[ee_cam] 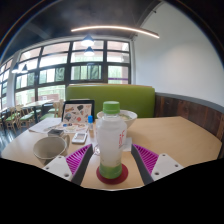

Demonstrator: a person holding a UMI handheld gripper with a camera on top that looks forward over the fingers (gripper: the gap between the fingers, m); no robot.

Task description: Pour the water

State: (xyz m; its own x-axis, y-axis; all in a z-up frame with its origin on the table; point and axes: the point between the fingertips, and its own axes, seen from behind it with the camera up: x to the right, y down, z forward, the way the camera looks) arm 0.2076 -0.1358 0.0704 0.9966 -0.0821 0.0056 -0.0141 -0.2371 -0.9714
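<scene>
Stretching across the whole foreground, a pale wooden table (175, 135) carries everything in reach, and behind it runs a green upholstered bench (135, 99) below tall dark-framed windows (60, 70) and a long ceiling light strip (115, 30). Further tables and chairs (22, 110) stand in the room beyond the left side of the table.

On the table a clear plastic bottle (111, 140) with a green cap (111, 107) stands upright on a round red coaster (112, 177), between the two fingers of the gripper (112, 160). Its white label (111, 150) wraps the middle; no writing on it can be read. The purple pads (80, 156) sit on either side of the bottle, close to its walls; whether they actually press on it cannot be told from here.

Left of the bottle, just beyond the left finger, sits a white ceramic cup (50, 148), upright and apart from the bottle. Behind the cup a tablet (77, 111) stands propped up with its screen lit, showing something orange and white too small to make out. Papers (47, 127) lie flat beside it. A small card or box (79, 136) rests near the tablet's foot, its print unreadable. Behind the bottle's cap a white bowl-like dish (127, 115) shows partly
</scene>
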